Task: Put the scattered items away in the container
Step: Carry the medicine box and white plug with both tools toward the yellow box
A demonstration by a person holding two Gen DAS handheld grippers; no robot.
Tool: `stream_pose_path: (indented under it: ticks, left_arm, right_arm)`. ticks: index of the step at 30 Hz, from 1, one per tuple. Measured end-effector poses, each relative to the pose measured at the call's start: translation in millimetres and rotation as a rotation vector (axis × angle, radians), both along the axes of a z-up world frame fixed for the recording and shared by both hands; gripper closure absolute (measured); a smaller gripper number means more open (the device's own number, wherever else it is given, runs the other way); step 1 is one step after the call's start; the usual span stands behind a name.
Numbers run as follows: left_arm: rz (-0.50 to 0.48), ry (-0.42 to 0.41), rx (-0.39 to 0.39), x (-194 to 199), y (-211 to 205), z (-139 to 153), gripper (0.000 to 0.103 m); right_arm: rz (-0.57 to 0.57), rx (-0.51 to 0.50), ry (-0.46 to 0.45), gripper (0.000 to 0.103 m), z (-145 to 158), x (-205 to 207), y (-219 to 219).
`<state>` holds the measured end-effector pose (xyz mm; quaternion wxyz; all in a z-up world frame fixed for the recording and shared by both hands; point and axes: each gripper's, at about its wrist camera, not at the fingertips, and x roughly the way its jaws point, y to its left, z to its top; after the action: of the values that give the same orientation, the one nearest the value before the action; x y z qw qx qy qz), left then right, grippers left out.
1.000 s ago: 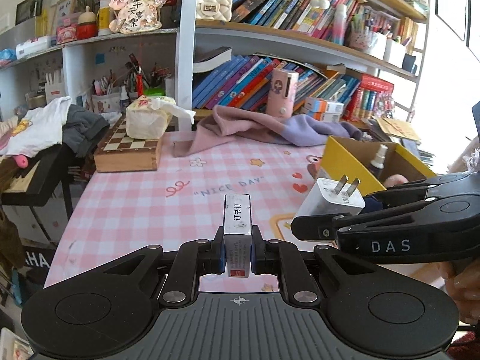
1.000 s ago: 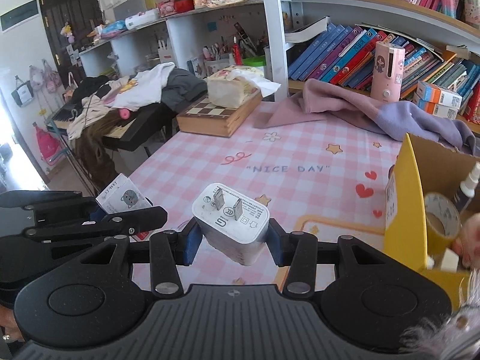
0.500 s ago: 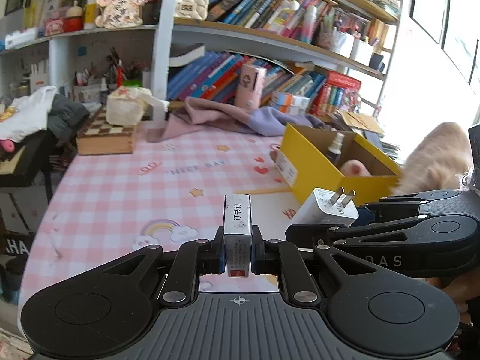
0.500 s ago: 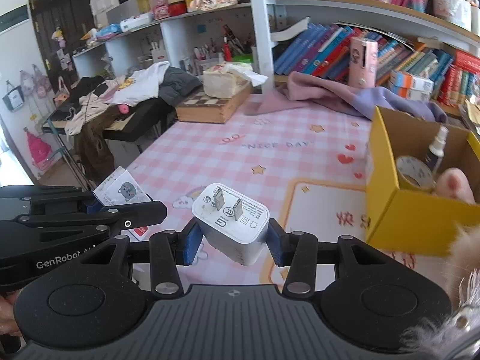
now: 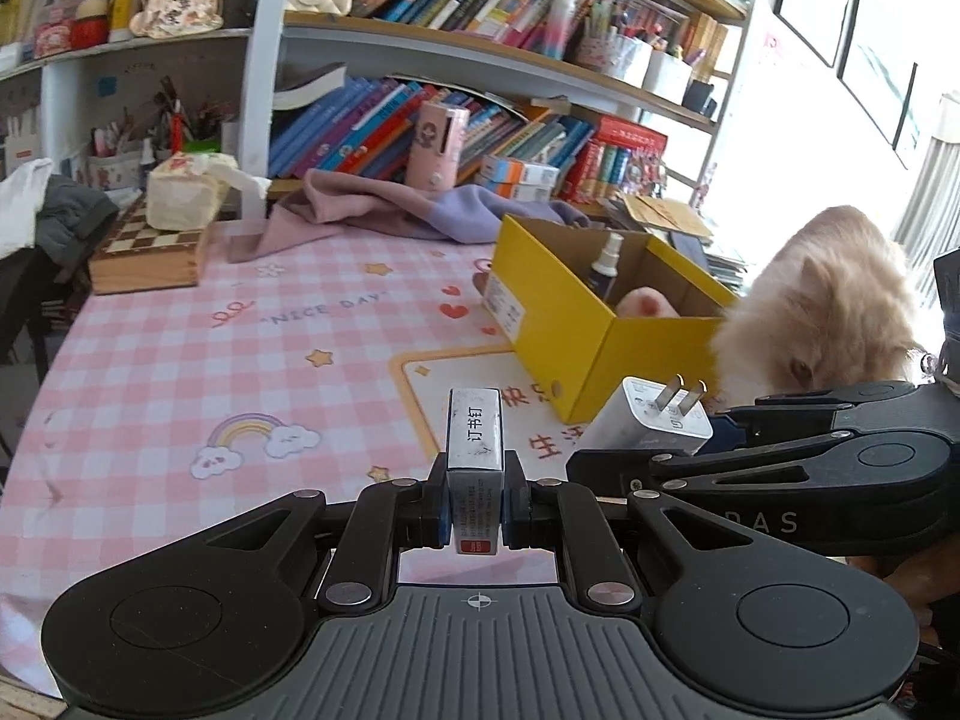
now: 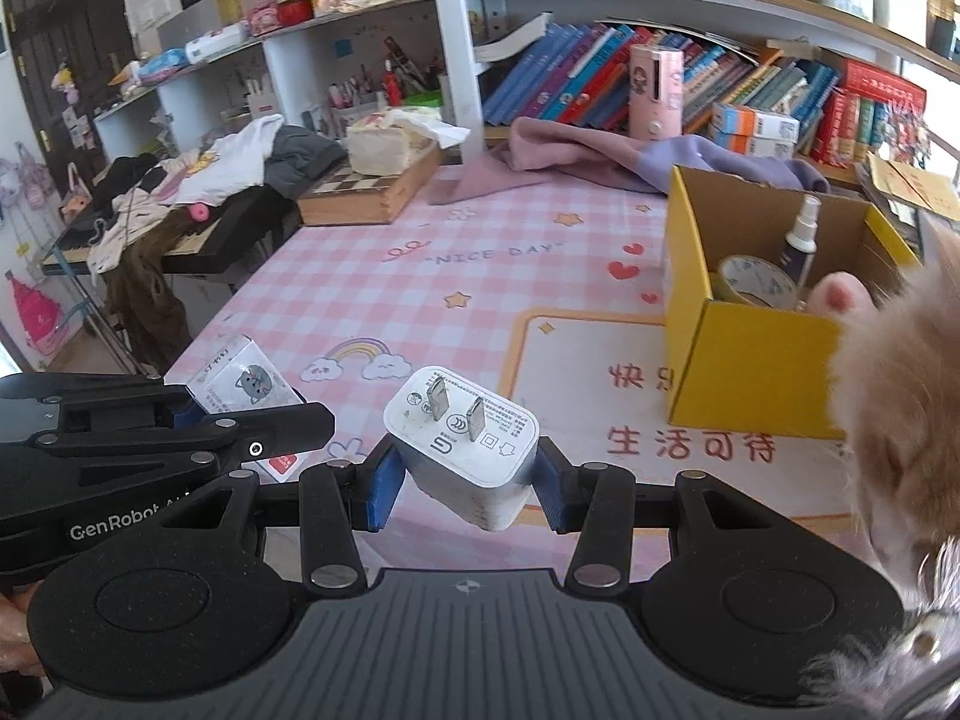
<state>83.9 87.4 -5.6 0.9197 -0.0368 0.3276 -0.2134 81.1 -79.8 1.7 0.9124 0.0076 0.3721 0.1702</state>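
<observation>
Both grippers loaded, hovering before open yellow cardboard box (image 5: 564,324).
Left gripper (image 5: 474,507) is clamping small white staple box (image 5: 474,450); right gripper (image 6: 465,480) is pinching white two-prong charger plug (image 6: 462,438).

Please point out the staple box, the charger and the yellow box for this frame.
staple box (image 5: 474,438), left wrist view, on its white top face with the printed characters.
charger (image 6: 465,432), right wrist view, on the pronged face, below the two prongs.
yellow box (image 6: 750,369), right wrist view, on its front outer wall.
</observation>
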Motion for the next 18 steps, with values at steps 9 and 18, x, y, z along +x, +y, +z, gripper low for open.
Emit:
stream_pose_path:
  ticks: [9,18]
  left_arm:
    - [-0.050,0.001,0.006,1.8,-14.4,-0.8,0.090]
    - [-0.097,-0.006,0.008,2.3,-32.9,1.6,0.090]
  right_arm:
    - [-0.063,0.004,0.004,0.059,-0.8,-5.6,-15.9]
    - [-0.099,0.003,0.000,0.059,0.4,-11.0,-32.1]
